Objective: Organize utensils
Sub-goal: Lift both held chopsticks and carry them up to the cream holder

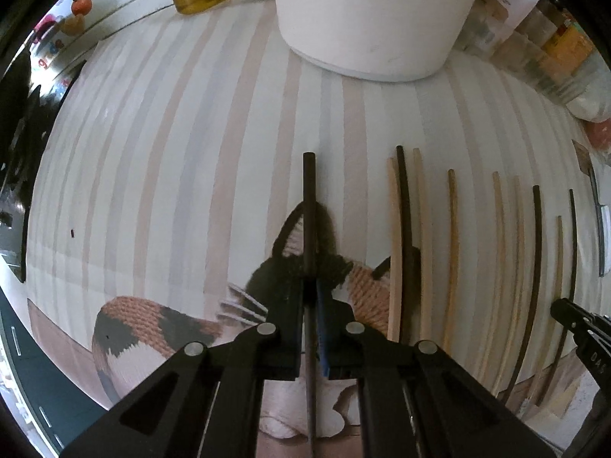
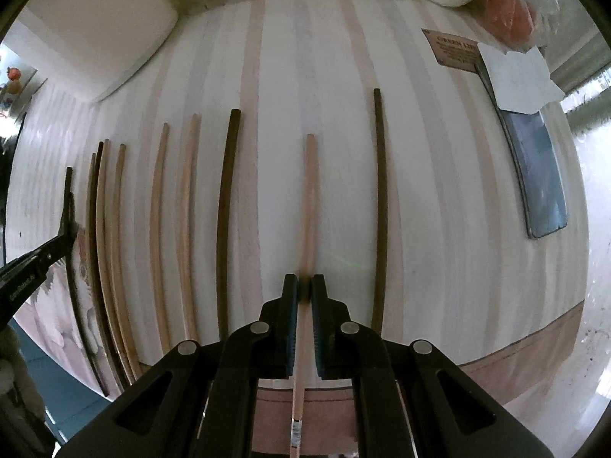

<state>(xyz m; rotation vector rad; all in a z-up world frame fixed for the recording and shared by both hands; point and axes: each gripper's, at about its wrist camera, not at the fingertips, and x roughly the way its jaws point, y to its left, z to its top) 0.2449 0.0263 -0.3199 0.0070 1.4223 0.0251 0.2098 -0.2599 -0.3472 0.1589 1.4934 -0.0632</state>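
While both grippers grip: each has one chopstick pinched along its own axis.
Left gripper (image 1: pixel 310 286): closed tight on a thin dark brown wooden chopstick (image 1: pixel 308 191), held low over the striped cloth-covered desk (image 1: pixel 172 152), pointing toward the white round tub (image 1: pixel 374 19) at the far edge.
Right gripper (image 2: pixel 304 286): pinched shut on a pale tan wooden chopstick (image 2: pixel 310 191), among the row of loose chopsticks (image 2: pixel 183 210) lying parallel.
Handling: I judge the sticks light, stiff and smooth, apt to swivel; a grasp near the middle or thick end suits them.
Pose: both grippers level, aimed at the far edge, well apart.
Near right edge: a blue-grey cleaver (image 2: pixel 538 175) lies flat.
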